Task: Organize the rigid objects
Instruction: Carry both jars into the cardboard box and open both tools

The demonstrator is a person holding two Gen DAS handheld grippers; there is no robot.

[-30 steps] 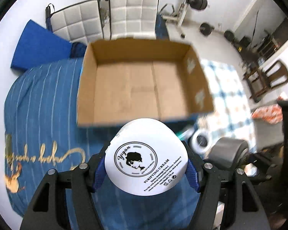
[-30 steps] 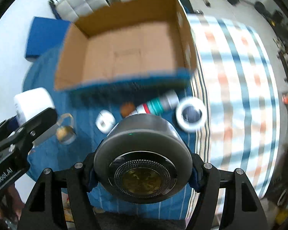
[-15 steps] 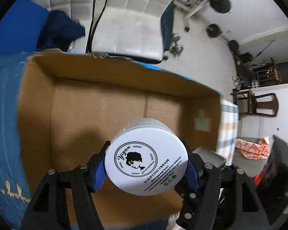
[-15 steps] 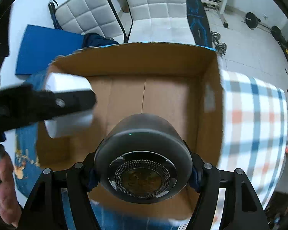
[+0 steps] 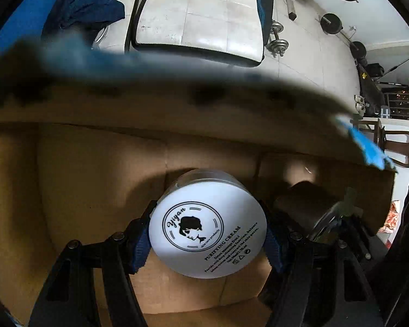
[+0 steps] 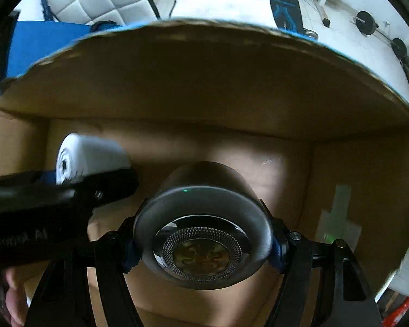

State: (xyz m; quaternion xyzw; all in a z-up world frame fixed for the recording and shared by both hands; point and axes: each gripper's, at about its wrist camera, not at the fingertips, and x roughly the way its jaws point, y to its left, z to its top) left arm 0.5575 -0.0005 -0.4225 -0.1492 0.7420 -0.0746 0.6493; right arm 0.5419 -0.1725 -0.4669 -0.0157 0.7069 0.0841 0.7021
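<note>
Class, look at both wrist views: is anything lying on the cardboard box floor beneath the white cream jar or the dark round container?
Nothing visible. The box floor is bare under the cream jar and dark container.

White quilted chairs (image 6: 101, 0) fill the upper left of the right view, above a blue mat (image 6: 41, 43). A white tiled floor (image 5: 308, 41) with dumbbells (image 5: 278, 45) and weight plates (image 5: 331, 23) spreads at upper right; a wooden chair (image 5: 398, 147) stands at the right edge.

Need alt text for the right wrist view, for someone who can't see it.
The right gripper clamps a dark grey round speaker low inside an open cardboard box. At left, the left gripper holds a white cream jar in the same box.
</note>
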